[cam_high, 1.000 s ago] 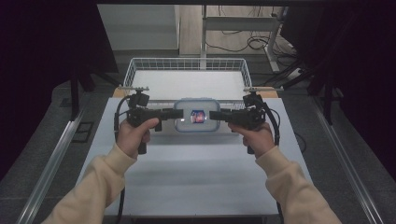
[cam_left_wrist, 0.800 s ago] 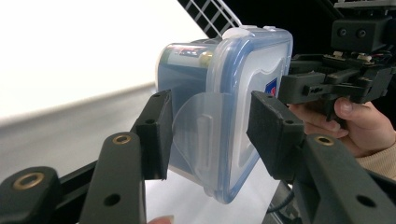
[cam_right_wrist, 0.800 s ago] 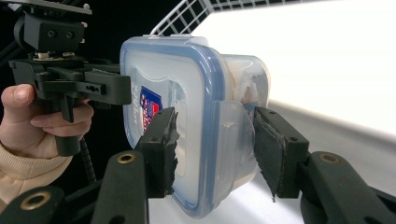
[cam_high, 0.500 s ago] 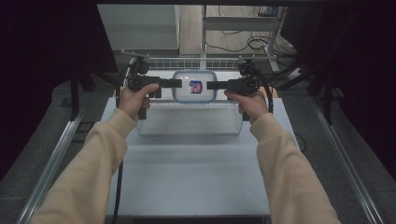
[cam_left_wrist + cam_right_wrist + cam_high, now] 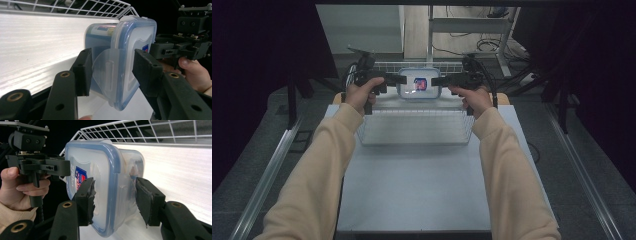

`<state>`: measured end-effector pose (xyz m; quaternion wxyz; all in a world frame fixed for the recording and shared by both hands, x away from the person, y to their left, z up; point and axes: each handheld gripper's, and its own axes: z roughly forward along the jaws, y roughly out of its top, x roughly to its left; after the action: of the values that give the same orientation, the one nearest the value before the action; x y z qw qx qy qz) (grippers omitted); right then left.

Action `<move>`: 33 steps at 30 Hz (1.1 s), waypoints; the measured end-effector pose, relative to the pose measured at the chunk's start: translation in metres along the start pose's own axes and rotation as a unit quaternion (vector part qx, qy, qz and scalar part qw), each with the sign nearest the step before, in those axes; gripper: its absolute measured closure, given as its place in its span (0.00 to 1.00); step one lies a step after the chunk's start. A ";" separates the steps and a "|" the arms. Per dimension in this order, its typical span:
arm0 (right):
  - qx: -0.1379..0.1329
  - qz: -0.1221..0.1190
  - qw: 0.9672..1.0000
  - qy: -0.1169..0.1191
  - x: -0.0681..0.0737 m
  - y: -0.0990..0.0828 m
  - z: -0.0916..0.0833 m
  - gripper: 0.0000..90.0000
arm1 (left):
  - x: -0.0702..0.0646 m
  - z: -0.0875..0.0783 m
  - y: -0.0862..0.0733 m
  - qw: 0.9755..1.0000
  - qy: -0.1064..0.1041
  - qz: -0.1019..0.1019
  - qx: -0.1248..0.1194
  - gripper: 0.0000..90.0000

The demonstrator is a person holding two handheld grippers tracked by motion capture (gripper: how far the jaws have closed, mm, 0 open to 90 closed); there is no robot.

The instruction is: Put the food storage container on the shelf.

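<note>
Both grippers — left, right — pinch the clear blue-rimmed plastic lidded box by opposite ends, sharing its load above the white wire basket's far side.

Dim room w/ grey floor, dark curtains, cables beyond white table.

counter: pale grey top, bare across its near half
wire basket: white, sits on the far half of the counter, long side facing the person
rails: metal, one along each side of the counter at floor level
floor: dark grey around the counter
cables: loose on the floor beyond the counter, near a pale metal frame
</note>
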<state>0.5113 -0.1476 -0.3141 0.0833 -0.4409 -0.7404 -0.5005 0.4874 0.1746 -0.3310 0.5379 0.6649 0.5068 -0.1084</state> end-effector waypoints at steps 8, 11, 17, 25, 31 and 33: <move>0.013 0.050 0.999 -0.001 -0.010 0.011 0.008 0.55 | 0.013 0.008 0.011 0.999 -0.003 -0.043 0.002 0.56; 0.013 0.070 0.997 0.000 -0.013 0.013 0.010 0.55 | 0.017 0.009 0.012 0.998 -0.009 -0.059 0.000 0.56; 0.003 0.134 0.991 0.000 -0.022 0.013 0.015 0.53 | 0.024 0.016 0.014 0.996 -0.007 -0.087 -0.005 0.54; -0.008 0.147 0.989 -0.013 -0.023 0.012 0.020 0.50 | 0.028 0.019 0.013 0.995 -0.007 -0.095 -0.012 0.52; -0.049 0.135 0.989 -0.047 -0.010 0.011 0.020 0.29 | 0.019 0.016 0.013 0.997 0.017 -0.070 -0.038 0.28; -0.056 0.130 0.989 -0.049 -0.006 0.010 0.019 0.26 | 0.012 0.013 0.012 0.997 0.035 -0.041 -0.047 0.26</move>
<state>0.5288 -0.1345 -0.3199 0.0863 -0.5612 -0.6512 -0.5034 0.5073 0.1718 -0.3369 0.5457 0.6206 0.5570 -0.0828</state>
